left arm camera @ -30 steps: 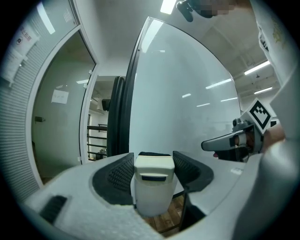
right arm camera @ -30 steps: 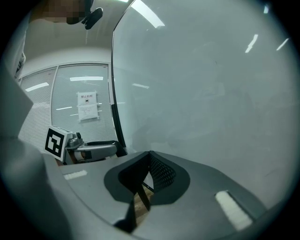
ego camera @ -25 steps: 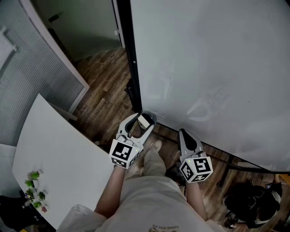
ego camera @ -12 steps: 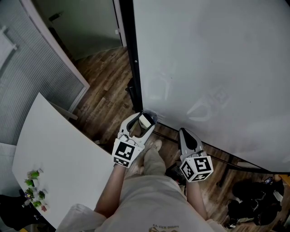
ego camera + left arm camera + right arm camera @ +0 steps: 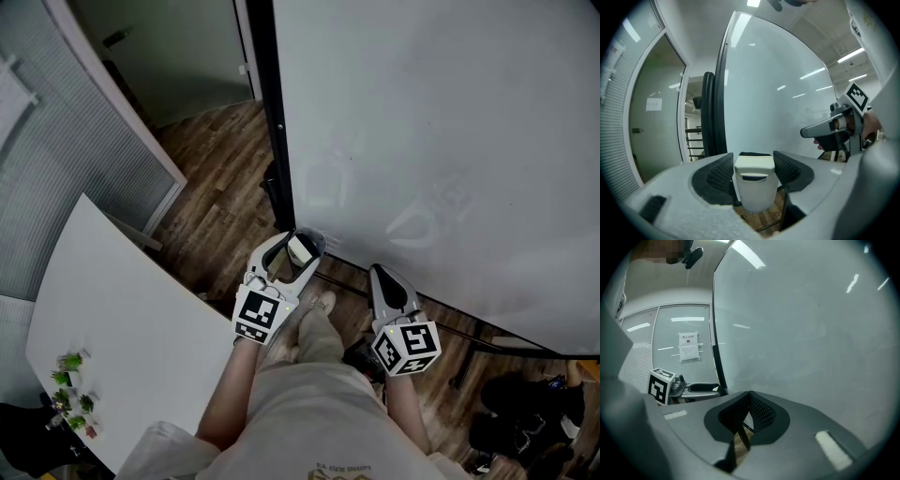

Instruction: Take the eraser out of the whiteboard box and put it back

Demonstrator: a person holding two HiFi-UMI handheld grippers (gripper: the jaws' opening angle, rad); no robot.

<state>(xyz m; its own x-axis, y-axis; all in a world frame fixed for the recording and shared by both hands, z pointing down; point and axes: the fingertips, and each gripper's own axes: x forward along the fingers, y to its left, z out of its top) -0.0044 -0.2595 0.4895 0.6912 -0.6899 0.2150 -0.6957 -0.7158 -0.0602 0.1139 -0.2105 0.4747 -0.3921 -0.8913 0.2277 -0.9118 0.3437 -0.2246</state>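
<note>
White eraser [image 5: 301, 250] clamped between the jaws of the left gripper [image 5: 299, 246], near the whiteboard's [image 5: 441, 141] lower left corner. Shows only as a pale block from the head view; reveals a dark slot and black felt up close. Right gripper [image 5: 749, 402] pinched together, empty.

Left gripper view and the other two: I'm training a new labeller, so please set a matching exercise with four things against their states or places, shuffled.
Things:
1. eraser
2. right gripper
3. whiteboard
4. table

States or places:
a. jaws together, nothing between them
b. bears small plants near one end
c. clamped in the left gripper
d. stands upright ahead of both grippers

Pairs: 1-c, 2-a, 3-d, 4-b
</note>
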